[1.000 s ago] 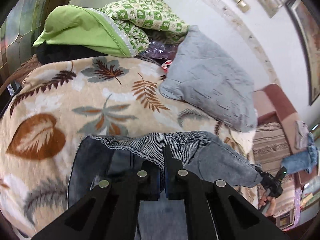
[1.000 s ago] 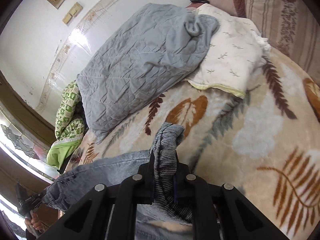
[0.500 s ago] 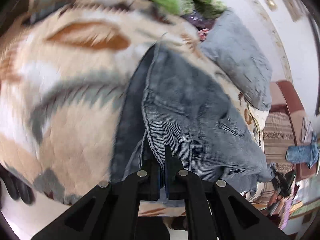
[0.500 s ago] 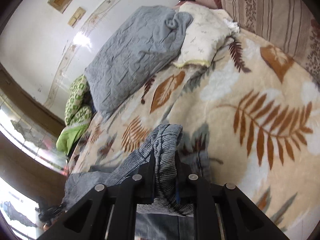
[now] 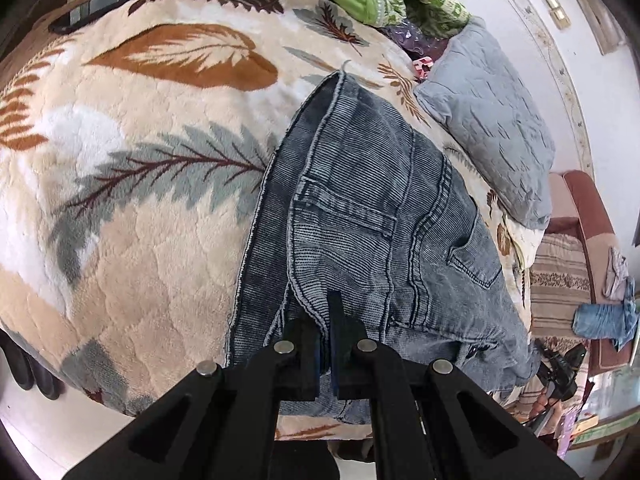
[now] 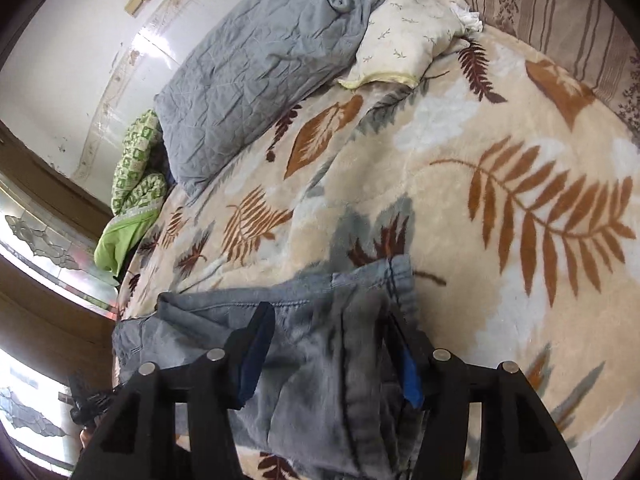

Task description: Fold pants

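The pants lie on the leaf-print blanket near the front edge of the bed, doubled over so the seat pockets face up. The left gripper has its jaws pinched together on the edge of the top layer, probably to pin that corner while the fold settles flat. The right gripper has just been opening; its jaws now stand apart over the cloth, the denim lying loose between them, which reads as letting its corner go. A grey quilted pillow sits at the far side. How many layers are stacked is hidden, and the pants' near edge is cut off behind both grippers.
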Demonstrator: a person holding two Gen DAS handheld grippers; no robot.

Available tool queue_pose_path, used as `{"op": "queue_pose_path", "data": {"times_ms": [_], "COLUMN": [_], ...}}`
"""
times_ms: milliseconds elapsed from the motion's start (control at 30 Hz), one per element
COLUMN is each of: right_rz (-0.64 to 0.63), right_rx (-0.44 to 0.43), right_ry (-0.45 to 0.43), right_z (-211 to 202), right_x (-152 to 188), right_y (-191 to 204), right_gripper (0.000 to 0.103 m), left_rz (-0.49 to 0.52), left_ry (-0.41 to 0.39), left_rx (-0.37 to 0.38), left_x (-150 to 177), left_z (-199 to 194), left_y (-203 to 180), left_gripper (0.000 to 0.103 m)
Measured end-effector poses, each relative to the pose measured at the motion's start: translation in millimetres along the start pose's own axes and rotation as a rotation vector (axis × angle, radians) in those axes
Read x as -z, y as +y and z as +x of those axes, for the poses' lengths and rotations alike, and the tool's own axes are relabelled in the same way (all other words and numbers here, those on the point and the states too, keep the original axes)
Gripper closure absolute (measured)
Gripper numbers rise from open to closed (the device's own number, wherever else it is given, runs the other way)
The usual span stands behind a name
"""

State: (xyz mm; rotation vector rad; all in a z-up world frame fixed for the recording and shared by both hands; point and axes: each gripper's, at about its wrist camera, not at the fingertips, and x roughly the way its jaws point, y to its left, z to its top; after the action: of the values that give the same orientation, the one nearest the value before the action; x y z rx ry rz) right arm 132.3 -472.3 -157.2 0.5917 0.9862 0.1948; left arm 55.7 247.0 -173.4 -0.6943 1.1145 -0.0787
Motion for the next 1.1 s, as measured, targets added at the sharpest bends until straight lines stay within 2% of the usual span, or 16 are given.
{"op": "queue_pose_path", "data": {"times_ms": [33,67,167,233,367,500,567,667,733,800,867,933,1000,1100], "right_rz": [-0.018,-0.038,-0.11,-0.156,-0.165,-0.187,-0.224,-0.314,-0.365,-0.421,-0.418,-0.414,-0.39,-0.385], "right_rx": [0.01,0.022,0.079,0.107,0.102,0.048,-0.007,-0.002,-0.034,-0.012,-0.013,-0.034,-0.106,-0.101], "right_ry": [0.023,0.057,0.138,0.139,0.033,-0.12,-0.2,-0.293,-0.314,-0.267,-0.14,-0.058,0.044,0.107], "right_z": [5,11,24,22,-4,-36,-50,-62,-61,-52,-42,-39,-43,-53], "right_x": [-3,-5,-5,-3,-22,-69,-83,-84,-72,-51,-26,4,38,80], "right_y": [4,8,27,40,58,92,112,135,132,115,79,47,18,-1], "right_gripper": [0.076,0.082,0.085,0.085,0.086,0.086,0.086,0.086,0.086,0.086,0.086,0.086,0.083,0.073], "left_rz": [-0.002,-0.001,-0.004,-0.008,-0.016,-0.019,-0.027,-0.027,-0.027,-0.04,-0.043,-0.048,-0.049,-0.045], "left_ry": [0.0,0.001,0.002,0.005,0.004,-0.021,-0.039,-0.045,-0.04,-0.03,-0.032,-0.034,-0.038,-0.051], "left_rx": [0.001,-0.004,-0.005,-0.002,-0.001,0.007,0.023,0.025,0.019,0.029,0.044,0.065,0.064,0.061], "left_x": [0,-1,-1,-1,-4,-10,-9,-2,4,8,10,10,9,3], "left_z": [0,0,-1,1,-1,-6,-9,-9,-8,-7,-9,-12,-15,-23], "left_y": [1,0,0,0,1,-4,-5,-3,2,10,16,19,22,24], "left_gripper": [0.1,0.1,0.1,0.099,0.099,0.099,0.099,0.099,0.099,0.099,0.098,0.098,0.098,0.098]}}
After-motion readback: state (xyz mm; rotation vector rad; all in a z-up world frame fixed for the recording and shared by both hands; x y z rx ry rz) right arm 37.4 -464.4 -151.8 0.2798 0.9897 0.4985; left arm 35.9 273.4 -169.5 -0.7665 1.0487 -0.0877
